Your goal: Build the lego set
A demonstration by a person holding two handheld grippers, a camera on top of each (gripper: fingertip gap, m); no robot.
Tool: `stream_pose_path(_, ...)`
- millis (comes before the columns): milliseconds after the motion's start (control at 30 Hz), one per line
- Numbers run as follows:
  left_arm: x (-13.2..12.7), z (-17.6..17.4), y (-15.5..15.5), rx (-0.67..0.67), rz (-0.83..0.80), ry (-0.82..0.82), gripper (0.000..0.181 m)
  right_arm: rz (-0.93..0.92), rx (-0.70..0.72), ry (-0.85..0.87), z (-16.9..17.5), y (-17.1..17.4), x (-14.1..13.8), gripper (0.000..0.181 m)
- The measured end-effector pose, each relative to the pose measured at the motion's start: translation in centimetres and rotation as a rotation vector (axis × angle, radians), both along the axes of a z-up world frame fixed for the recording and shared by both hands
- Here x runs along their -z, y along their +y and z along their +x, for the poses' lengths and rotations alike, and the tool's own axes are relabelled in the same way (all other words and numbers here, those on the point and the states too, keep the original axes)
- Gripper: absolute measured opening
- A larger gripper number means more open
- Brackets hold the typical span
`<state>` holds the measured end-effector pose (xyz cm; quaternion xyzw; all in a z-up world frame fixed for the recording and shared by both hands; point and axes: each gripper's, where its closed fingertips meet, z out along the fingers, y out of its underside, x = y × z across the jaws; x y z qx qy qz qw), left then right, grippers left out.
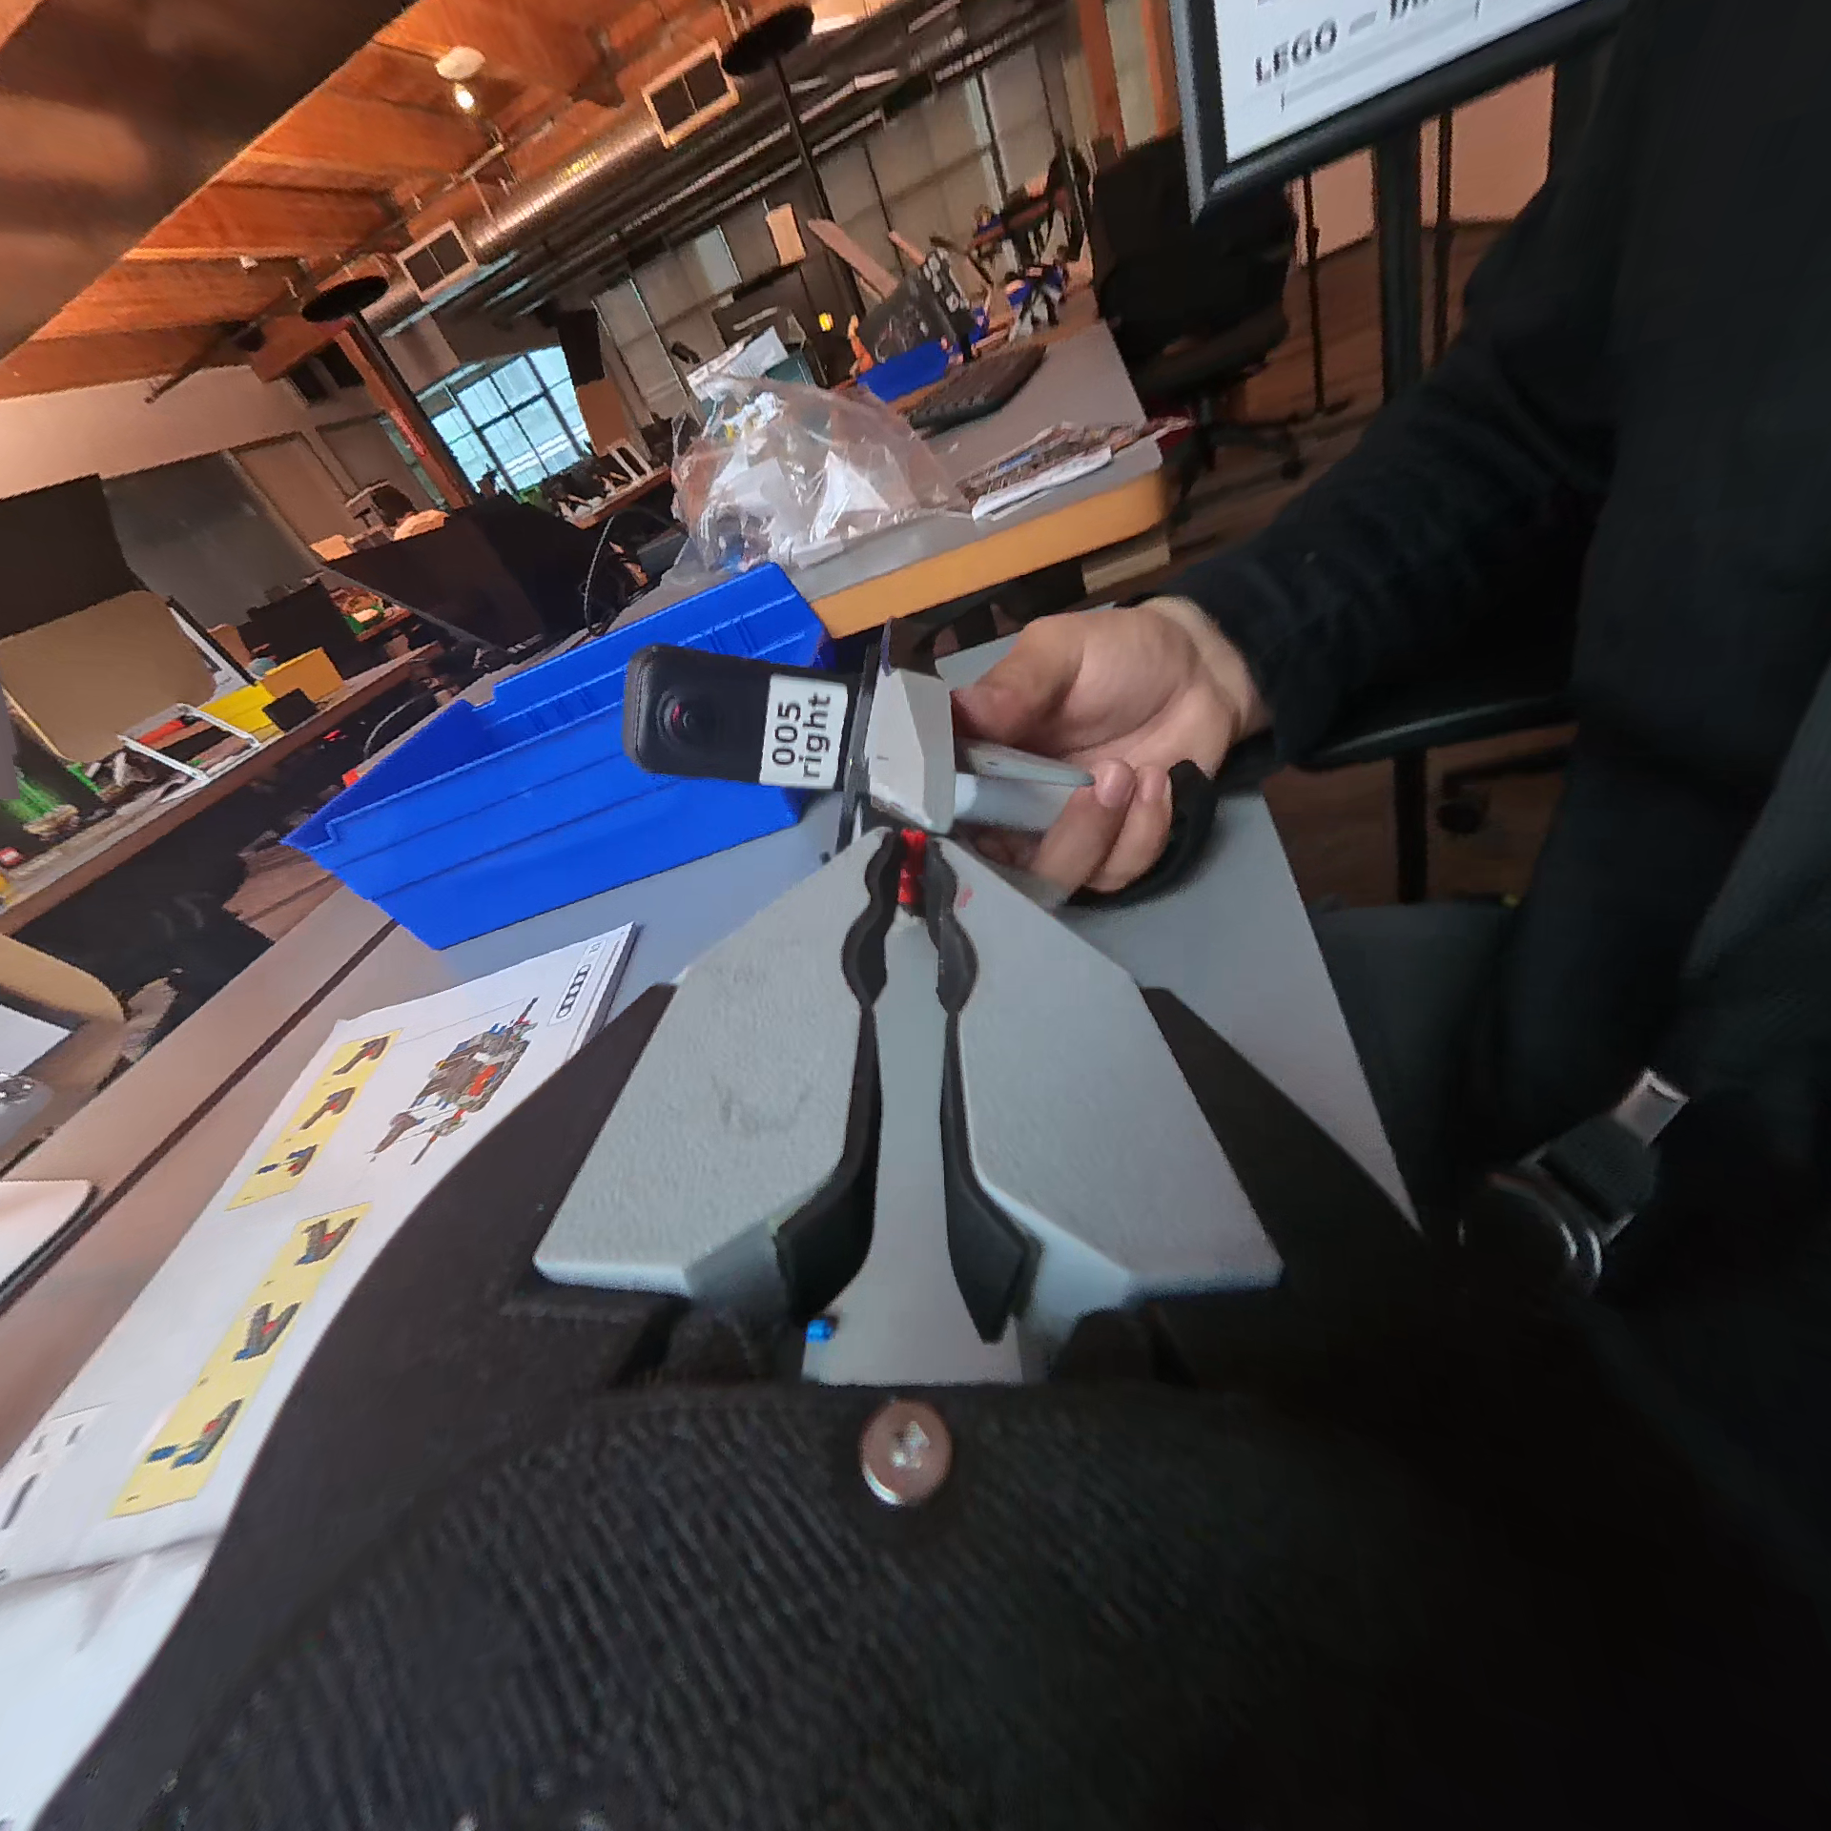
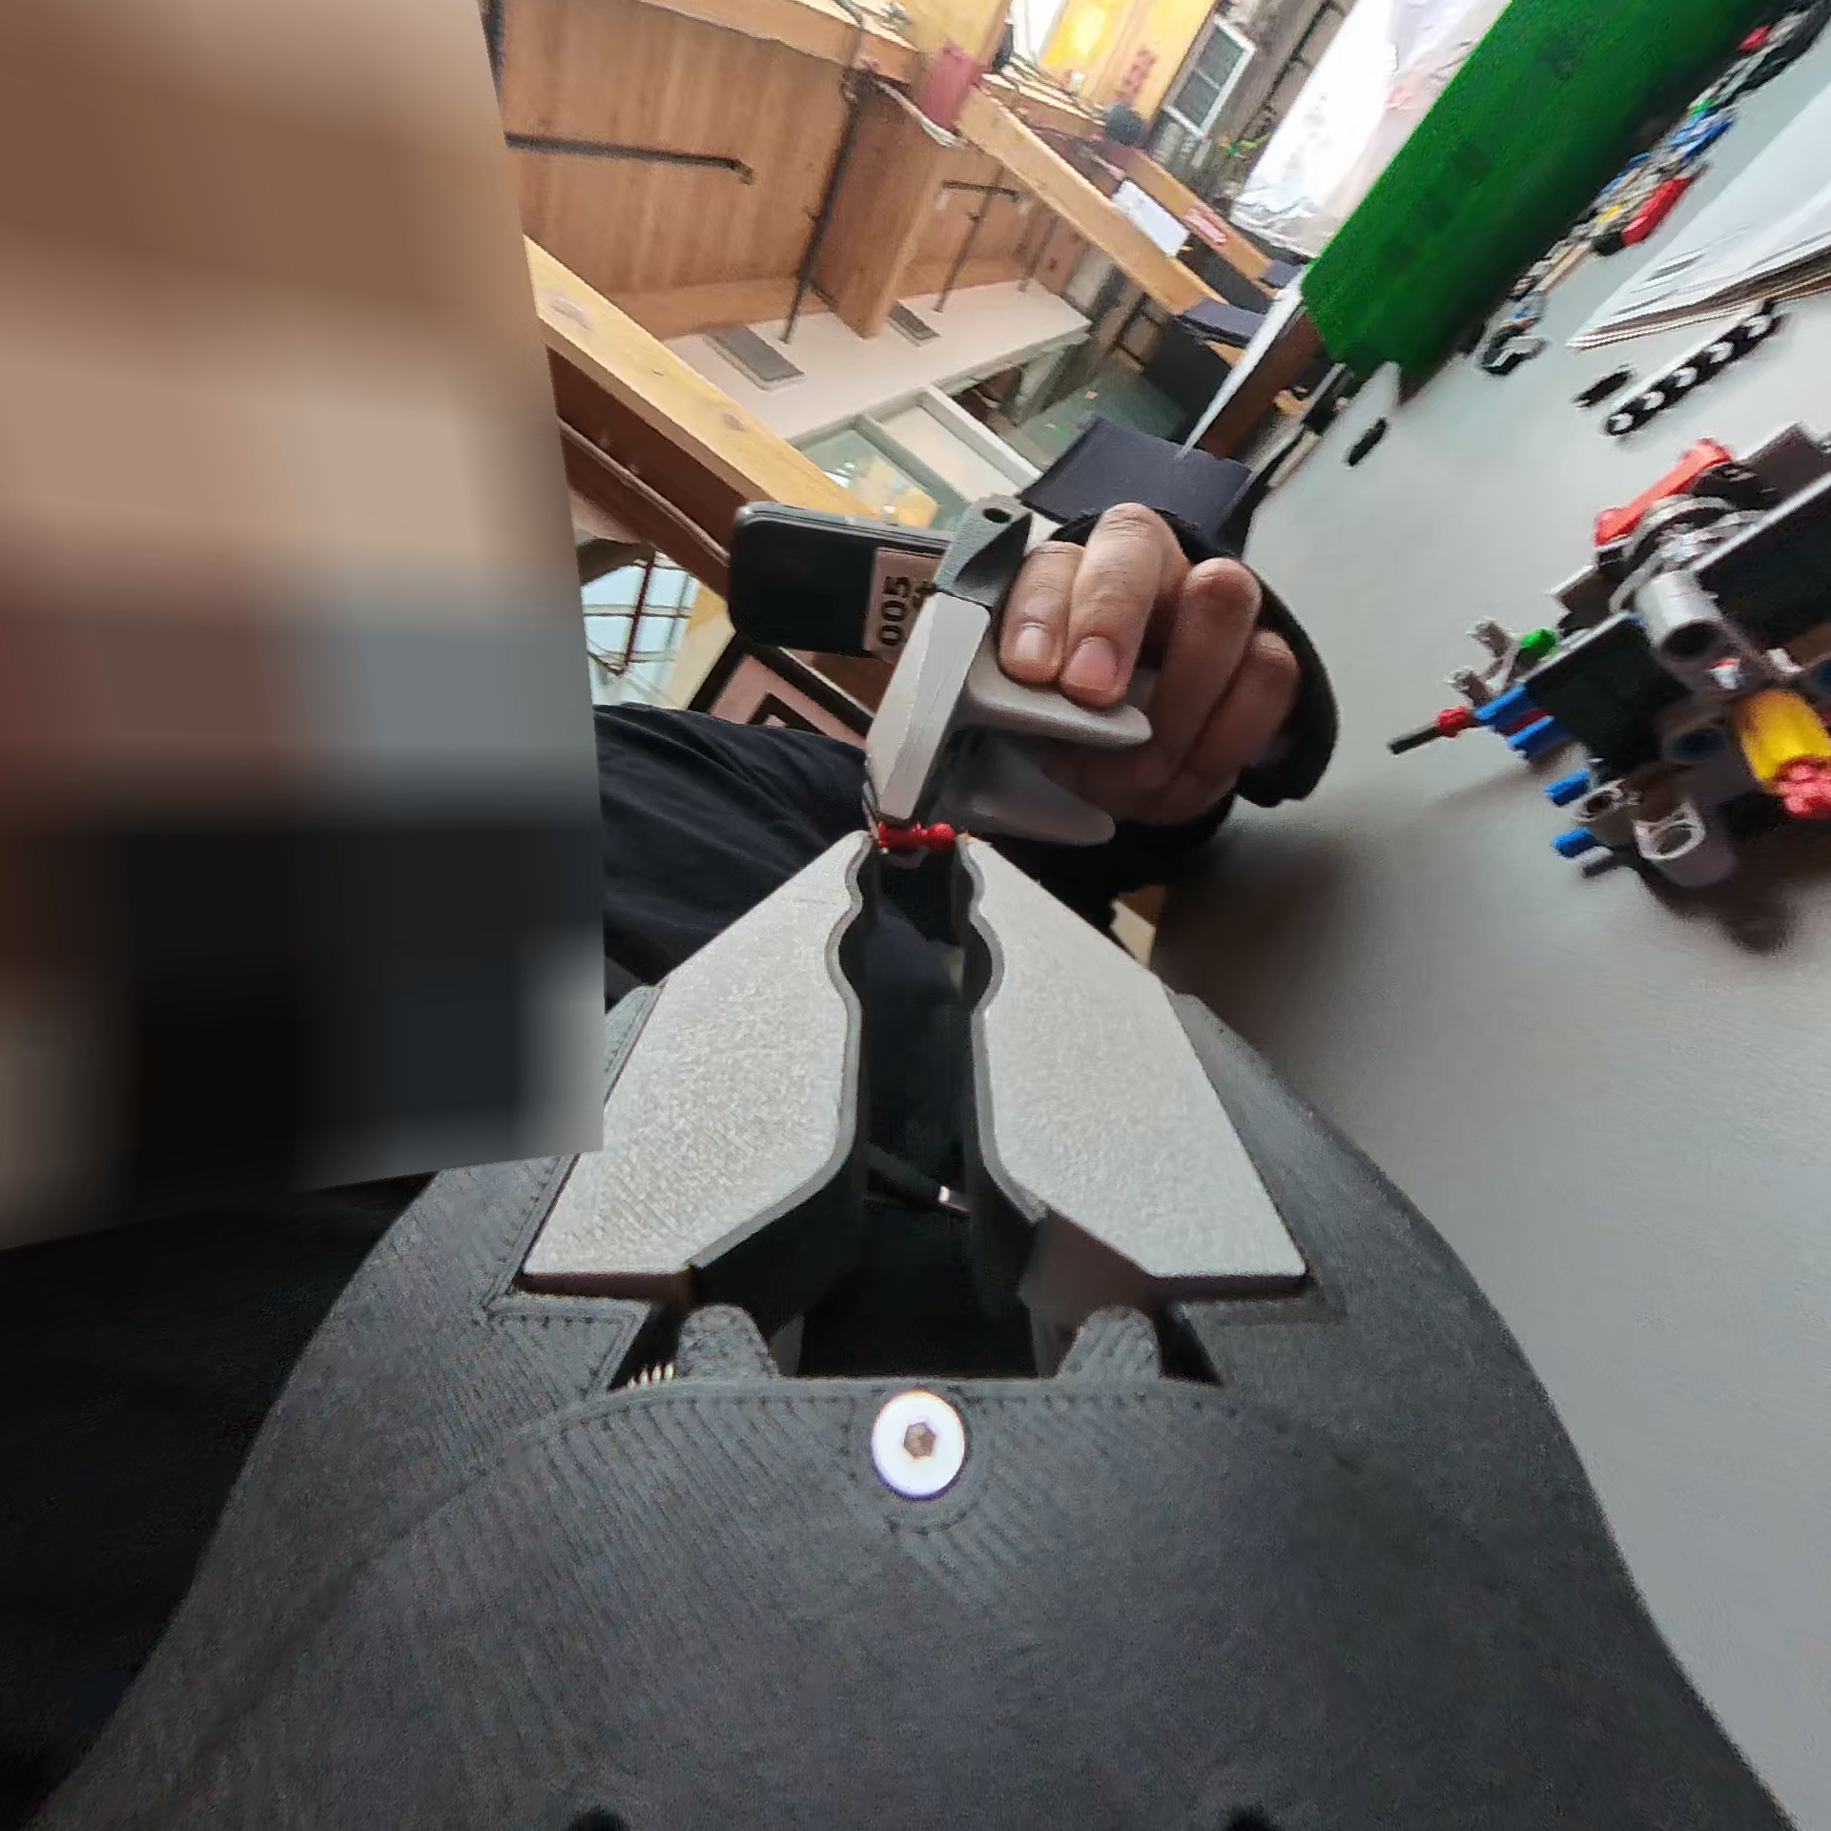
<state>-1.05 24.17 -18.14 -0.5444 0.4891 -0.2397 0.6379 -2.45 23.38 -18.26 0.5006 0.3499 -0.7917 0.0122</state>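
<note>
Red pin (image 2: pixel 914 838) prob. crosswise betw. gripper (image 2: pixel 916 854) tips

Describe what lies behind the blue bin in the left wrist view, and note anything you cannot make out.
Behind the blue bin a clear plastic bag sits on the next table. Small pieces show through the bag, too blurred to identify. The bin's inside is hidden by its wall.

Grippers: 2, left gripper (image 1: pixel 907 872) and right gripper (image 2: pixel 916 852), tips meeting above the grey table (image 2: pixel 1437 1040)
Red pin: 1 (image 2: pixel 914 837), between the tips
Hands on triggers: 2, right hand (image 1: pixel 1110 733), left hand (image 2: pixel 1139 654)
Blue bins: 1 (image 1: pixel 555 783), on the table behind the booklet
Instruction booklets: 1 (image 1: pixel 327 1169), open on the table
Part-built models: 1 (image 2: pixel 1704 674), on the table
Clear bags: 1 (image 1: pixel 803 476), on the next table beyond the bin
</note>
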Motion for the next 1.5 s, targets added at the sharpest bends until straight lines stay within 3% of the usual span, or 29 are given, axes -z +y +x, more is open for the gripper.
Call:
stream_pose_path(200, 1.3, -0.5, 0.4, -0.029, 0.018, 0.103, 0.003, 0.171, 0.076, -0.068, -0.1, 0.6, 1.2, 0.010)
stream_pose_path(367, 3.0, -1.3, 1.1, -0.041, -0.169, 0.100, 0.003, 0.332, 0.166, -0.090, 0.2, 1.7, 1.5, 0.010)
stream_pose_path(433, 4.0, -1.6, 1.5, -0.048, -0.363, 0.082, 0.009, 0.491, 0.224, -0.116, 0.3, 2.3, 2.1, 0.010)
stream_pose_path(533, 4.7, -1.3, 1.3, 0.003, -0.695, -0.010, 0.012, 0.865, 0.326, -0.199, 0.1, 3.4, 3.9, 0.010)
stream_pose_path(600, 4.6, -1.0, 1.1, 0.048, -0.831, -0.075, 0.013, 1.107, 0.376, -0.240, 0.0, 3.9, 4.6, 0.011)
stream_pose_path(767, 5.3, -1.8, 2.4, -0.016, -0.940, -0.152, 0.019, 1.430, 0.418, -0.257, -0.4, 3.9, 5.5, 0.011)
stream_pose_path(967, 5.4, -0.8, 2.3, 0.029, -1.053, -0.208, 0.016, 1.702, 0.446, -0.258, -0.7, 3.9, 6.0, 0.011)
stream_pose_path(1367, 5.1, -0.5, 2.4, 0.041, -1.089, -0.259, 0.003, 1.884, 0.512, -0.228, -0.9, 3.5, 5.3, 0.011)
stream_pose_path(1500, 5.4, -0.6, 2.5, 0.005, -1.044, -0.214, 0.002, 1.814, 0.507, -0.242, -0.6, 3.5, 5.7, 0.007)
